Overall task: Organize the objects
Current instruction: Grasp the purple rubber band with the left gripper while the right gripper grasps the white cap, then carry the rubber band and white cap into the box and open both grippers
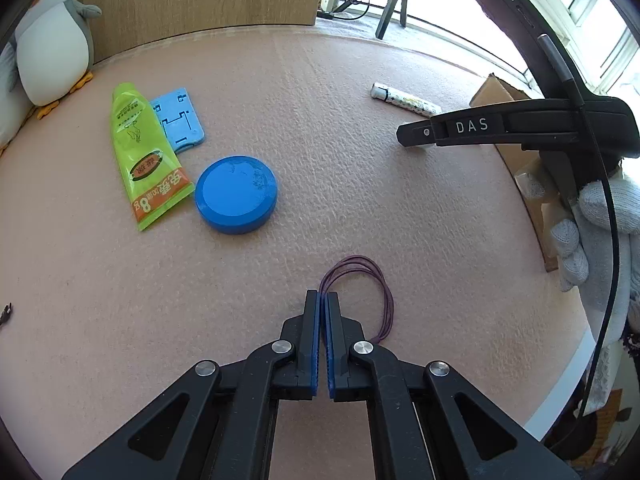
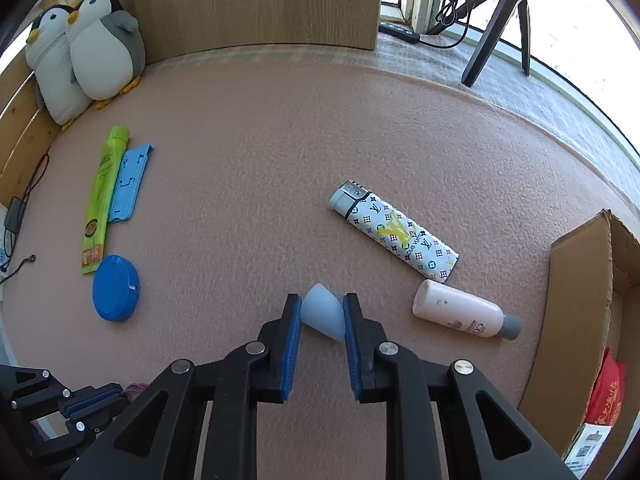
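Near the right edge of the mat: we find the right gripper (image 2: 322,308) with its pads pressed on either side of a pale blue cone (image 2: 324,312), its narrow tip pointing away from us.
Key relation: the cardboard box (image 2: 580,300) stands at the mat's right edge, to the right of the held cone; we judge the coming move a short carry rightward.
Nearer hand: the right one, since the left works nearer the mat's front edge.
Left gripper (image 1: 323,300): jaws nearly together, pinching a purple hair tie (image 1: 384,292) whose loop trails right on the pink mat (image 1: 360,160).
Obstacles: a pink bottle (image 2: 460,312) and a patterned lighter (image 2: 396,232) lie between cone and box.
Left edge group: green tube (image 1: 140,152), blue card (image 1: 180,120), blue round tin (image 1: 236,194) lie side by side.
Right-hand pose: low, fingers pointing toward the mat's far edge.
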A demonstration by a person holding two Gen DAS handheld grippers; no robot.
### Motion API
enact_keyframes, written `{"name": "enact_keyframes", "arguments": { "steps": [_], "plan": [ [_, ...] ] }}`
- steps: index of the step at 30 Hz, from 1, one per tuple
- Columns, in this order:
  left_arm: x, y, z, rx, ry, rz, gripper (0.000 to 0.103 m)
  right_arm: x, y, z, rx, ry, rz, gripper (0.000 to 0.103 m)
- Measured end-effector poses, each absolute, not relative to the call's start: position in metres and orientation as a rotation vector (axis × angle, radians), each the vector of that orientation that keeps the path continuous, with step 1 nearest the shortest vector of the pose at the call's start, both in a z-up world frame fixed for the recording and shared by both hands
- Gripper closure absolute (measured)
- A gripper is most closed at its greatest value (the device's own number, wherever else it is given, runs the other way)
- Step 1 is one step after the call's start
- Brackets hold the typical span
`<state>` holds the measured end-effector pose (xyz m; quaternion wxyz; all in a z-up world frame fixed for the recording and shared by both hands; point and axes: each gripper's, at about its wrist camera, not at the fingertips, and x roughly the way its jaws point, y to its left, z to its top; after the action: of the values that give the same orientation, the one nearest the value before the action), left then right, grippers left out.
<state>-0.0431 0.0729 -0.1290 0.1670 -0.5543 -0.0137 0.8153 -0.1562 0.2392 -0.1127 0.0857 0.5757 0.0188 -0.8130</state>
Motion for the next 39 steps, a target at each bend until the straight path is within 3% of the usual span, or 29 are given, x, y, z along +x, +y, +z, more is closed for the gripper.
{"name": "enact_keyframes", "arguments": {
  "steps": [18, 39],
  "plan": [
    [-0.048, 0.053, -0.055, -1.406, -0.164, 2.428, 0.101, -0.092, 0.254, -0.044, 1.526, -0.168, -2.483, 0.085],
    [-0.06, 0.185, 0.01, -1.169, -0.111, 2.275, 0.101, -0.017, 0.359, 0.01, 1.423, -0.32, -2.739, 0.085]
  ]
}}
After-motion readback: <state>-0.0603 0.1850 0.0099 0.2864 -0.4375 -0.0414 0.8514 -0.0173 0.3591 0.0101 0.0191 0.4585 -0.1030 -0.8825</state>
